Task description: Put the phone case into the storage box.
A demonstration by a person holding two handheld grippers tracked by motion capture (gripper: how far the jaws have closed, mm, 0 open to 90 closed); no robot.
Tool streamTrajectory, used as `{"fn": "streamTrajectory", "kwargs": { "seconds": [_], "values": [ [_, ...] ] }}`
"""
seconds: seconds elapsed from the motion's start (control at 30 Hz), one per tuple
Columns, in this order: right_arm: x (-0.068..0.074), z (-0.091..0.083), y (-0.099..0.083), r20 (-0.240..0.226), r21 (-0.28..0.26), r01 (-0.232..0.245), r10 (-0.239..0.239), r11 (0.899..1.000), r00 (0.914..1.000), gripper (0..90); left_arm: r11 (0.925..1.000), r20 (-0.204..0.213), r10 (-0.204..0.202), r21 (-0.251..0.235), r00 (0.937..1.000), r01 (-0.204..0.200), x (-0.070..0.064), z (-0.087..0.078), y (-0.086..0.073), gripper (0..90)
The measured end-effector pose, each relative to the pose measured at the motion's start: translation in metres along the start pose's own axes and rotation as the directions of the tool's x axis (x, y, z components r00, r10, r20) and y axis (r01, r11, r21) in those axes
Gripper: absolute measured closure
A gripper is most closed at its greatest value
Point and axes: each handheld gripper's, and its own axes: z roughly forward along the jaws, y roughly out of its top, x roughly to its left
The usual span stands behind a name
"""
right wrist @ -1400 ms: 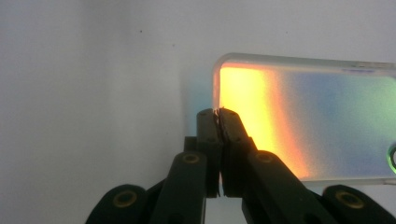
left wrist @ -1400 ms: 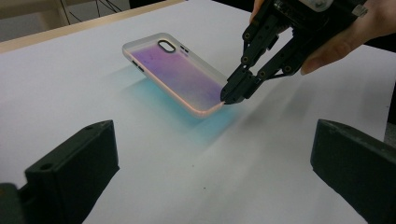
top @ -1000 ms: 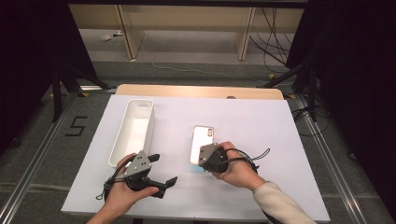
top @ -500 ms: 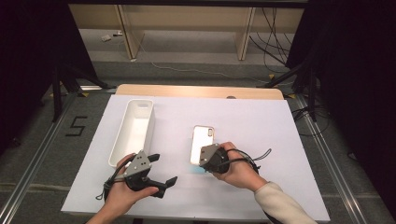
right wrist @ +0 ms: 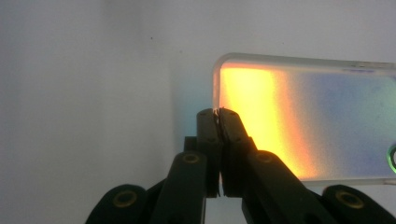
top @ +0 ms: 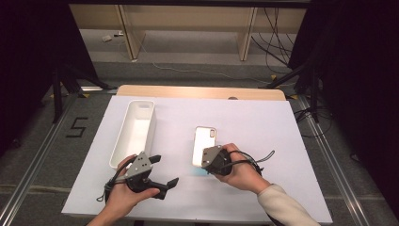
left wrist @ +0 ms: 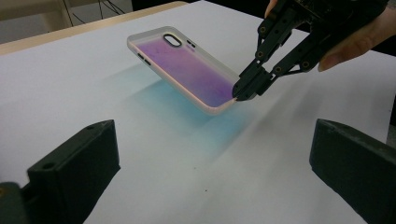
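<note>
Right hand-held gripper (top: 207, 162) clamped on near edge of phone case (top: 204, 145), jaws together on rim; case tilted, near end raised off white bench (top: 263, 127), bluish tint on the bench beneath it. Left hand-held gripper (top: 164, 172) jaws wide apart, holding nothing, near-left of case. White bin (top: 134, 132) left of case, well apart.

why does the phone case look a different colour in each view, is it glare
Likely iridescence, not glare: in the left gripper view the case looks purple and casts a blue tint on the table; in the right gripper view it glows orange fading to blue; in the high view it is pale and washed out.
</note>
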Motion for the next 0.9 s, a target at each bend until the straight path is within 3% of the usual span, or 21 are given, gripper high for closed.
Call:
{"fn": "streamTrajectory", "kwargs": {
  "seconds": [0.9],
  "values": [
    [0.0039, -0.0095, -0.0033, 0.018, -0.011, 0.018, -0.018, 1.0, 0.9997, 89.1, 1.0, -0.007, -0.001, -0.004, 1.0, 0.001, 0.0013, 0.0002, 0.0009, 1.4]
  ]
}}
